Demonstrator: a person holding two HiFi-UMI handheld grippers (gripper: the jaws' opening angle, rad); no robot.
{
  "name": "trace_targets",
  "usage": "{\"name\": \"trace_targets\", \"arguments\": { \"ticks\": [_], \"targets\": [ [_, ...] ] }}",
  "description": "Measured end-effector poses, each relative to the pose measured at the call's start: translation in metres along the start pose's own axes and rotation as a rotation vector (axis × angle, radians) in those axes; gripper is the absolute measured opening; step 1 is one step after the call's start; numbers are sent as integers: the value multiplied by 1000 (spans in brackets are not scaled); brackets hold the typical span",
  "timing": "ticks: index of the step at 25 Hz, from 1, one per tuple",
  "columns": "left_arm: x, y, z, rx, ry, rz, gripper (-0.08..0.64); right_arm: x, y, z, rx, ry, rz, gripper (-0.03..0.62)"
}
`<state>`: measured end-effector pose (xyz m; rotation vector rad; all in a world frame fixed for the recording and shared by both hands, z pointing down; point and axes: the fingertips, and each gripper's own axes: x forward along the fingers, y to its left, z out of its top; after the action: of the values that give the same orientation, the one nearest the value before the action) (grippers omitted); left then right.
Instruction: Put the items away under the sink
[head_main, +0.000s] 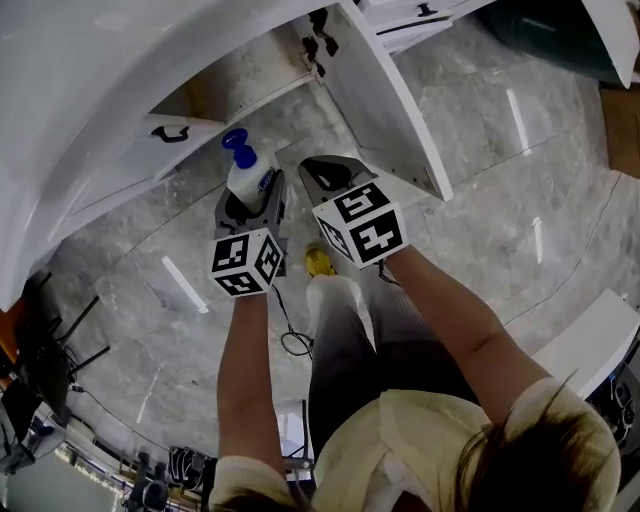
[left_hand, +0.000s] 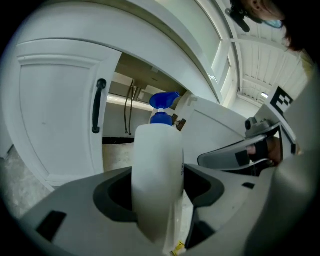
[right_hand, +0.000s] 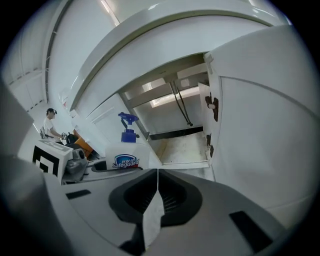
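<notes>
A white pump bottle (head_main: 250, 176) with a blue pump head (left_hand: 163, 102) stands upright between the jaws of my left gripper (head_main: 250, 208), which is shut on its body (left_hand: 156, 180). The bottle hangs in front of the open cabinet (left_hand: 131, 117) under the sink. My right gripper (head_main: 327, 172) is just to the right of it, jaws shut together (right_hand: 158, 172) with nothing held. In the right gripper view the bottle (right_hand: 127, 158) shows a blue label at the left, and the bare cabinet floor (right_hand: 182, 146) lies ahead.
The right cabinet door (head_main: 390, 100) stands swung open, hinges (right_hand: 213, 106) showing. The left door (left_hand: 55, 115) with a black handle (left_hand: 98, 106) is beside the opening. Two hoses (right_hand: 180, 102) hang inside. A yellow shoe (head_main: 318, 262) and a cable (head_main: 292, 340) are on the marble floor.
</notes>
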<state>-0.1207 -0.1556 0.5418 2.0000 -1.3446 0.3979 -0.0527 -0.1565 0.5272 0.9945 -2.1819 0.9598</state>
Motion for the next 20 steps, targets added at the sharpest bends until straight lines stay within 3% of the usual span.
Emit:
{"name": "trace_targets", "arguments": {
  "ticks": [11,20],
  "targets": [
    [71,21,-5,20,12,-2,301,37,-36,-16,25,4,-27,28],
    [109,32,-13,32,-1,27,301,54,-52,-42,51,32,-3,28]
  ]
}}
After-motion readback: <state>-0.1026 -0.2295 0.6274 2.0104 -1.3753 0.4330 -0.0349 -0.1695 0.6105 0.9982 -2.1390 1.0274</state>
